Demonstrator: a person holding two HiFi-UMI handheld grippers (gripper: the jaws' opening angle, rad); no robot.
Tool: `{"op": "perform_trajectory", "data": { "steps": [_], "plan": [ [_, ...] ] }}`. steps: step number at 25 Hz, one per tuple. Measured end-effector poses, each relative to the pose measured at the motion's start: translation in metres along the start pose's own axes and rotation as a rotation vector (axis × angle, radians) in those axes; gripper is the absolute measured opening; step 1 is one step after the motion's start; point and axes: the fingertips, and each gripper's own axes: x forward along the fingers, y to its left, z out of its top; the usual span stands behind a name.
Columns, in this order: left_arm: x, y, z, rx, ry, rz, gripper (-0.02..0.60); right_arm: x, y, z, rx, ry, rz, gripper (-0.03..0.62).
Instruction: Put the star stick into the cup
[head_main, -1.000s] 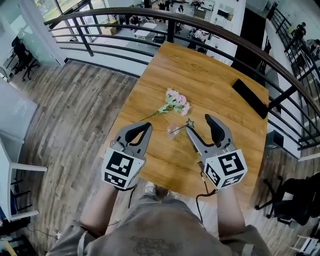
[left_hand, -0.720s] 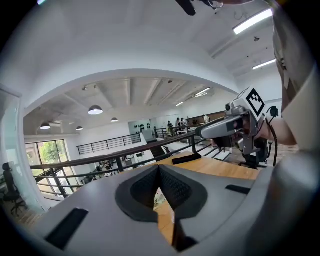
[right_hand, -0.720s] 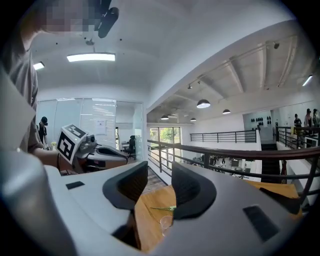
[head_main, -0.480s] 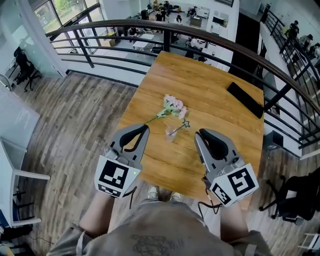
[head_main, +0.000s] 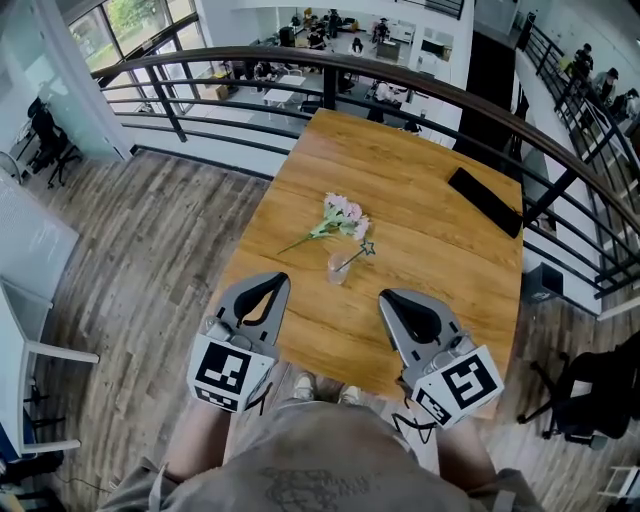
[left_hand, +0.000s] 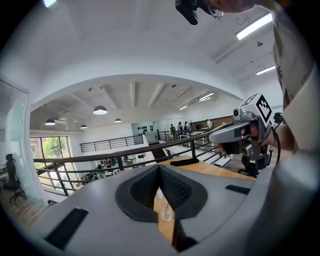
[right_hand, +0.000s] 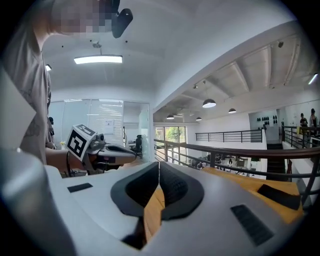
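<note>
Surface: wooden table on a mezzanine, bounded by a curved black railing.
Star stick: stands tilted in the cup, star end up, leaning right over the rim.
Cup: clear, upright, near mid-table.
Flowers: pink bunch lying just beyond the cup.
Left gripper: jaws closed tip to tip, empty, near the table's front edge, apart from the cup.
Right gripper: jaws closed tip to tip, nothing between them, apart from the cup.
Black flat object: far right of the table, well apart.
</note>
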Motion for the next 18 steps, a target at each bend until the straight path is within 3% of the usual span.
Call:
{"op": "perform_trajectory", "data": {
  "steps": [11, 18],
  "plan": [
    [-0.001, -0.006, -0.010, -0.005, 0.030, -0.001, 0.015, 0.003, 0.005, -0.001, 0.002, 0.002, 0.039, 0.034],
    [-0.003, -0.006, -0.012, -0.024, 0.033, -0.009, 0.015, 0.000, -0.003, 0.001, -0.008, 0.004, 0.019, 0.034]
  ]
}}
